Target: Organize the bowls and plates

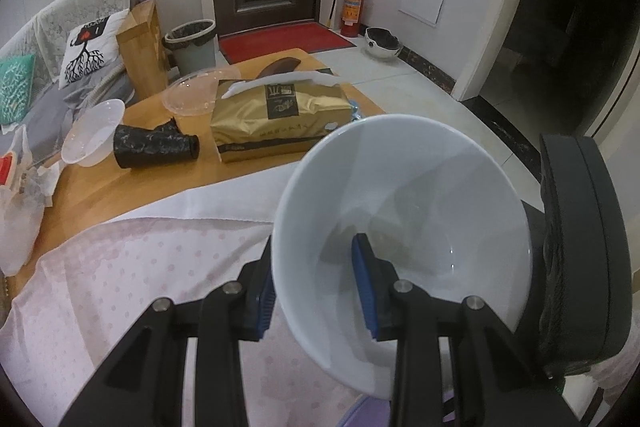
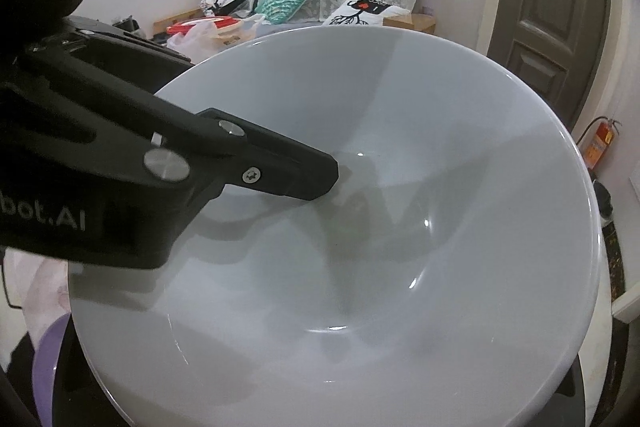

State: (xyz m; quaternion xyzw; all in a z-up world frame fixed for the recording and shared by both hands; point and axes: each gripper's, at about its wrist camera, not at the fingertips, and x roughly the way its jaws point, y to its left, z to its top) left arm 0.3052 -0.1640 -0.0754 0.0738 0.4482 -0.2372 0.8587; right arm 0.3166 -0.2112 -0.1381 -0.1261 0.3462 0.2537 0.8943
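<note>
A white bowl [image 1: 420, 195] is clamped at its near rim by my left gripper [image 1: 320, 291], one blue-padded finger inside and one outside, and held tilted above the pink-dotted tablecloth [image 1: 132, 267]. The same bowl [image 2: 400, 247] fills the right wrist view, with the left gripper's black finger [image 2: 280, 167] reaching into it from the left. A black body, which seems to be my right gripper [image 1: 580, 247], stands beside the bowl on its right. Its fingers do not show in either view.
On the wooden table [image 1: 120, 187] lie a gold tissue pack [image 1: 276, 119], a black sleeve [image 1: 156, 147], a clear plastic bowl [image 1: 92, 135] and a clear lid [image 1: 196, 95]. A purple rim [image 2: 44, 359] shows under the bowl. A sofa, a bin and a door stand behind.
</note>
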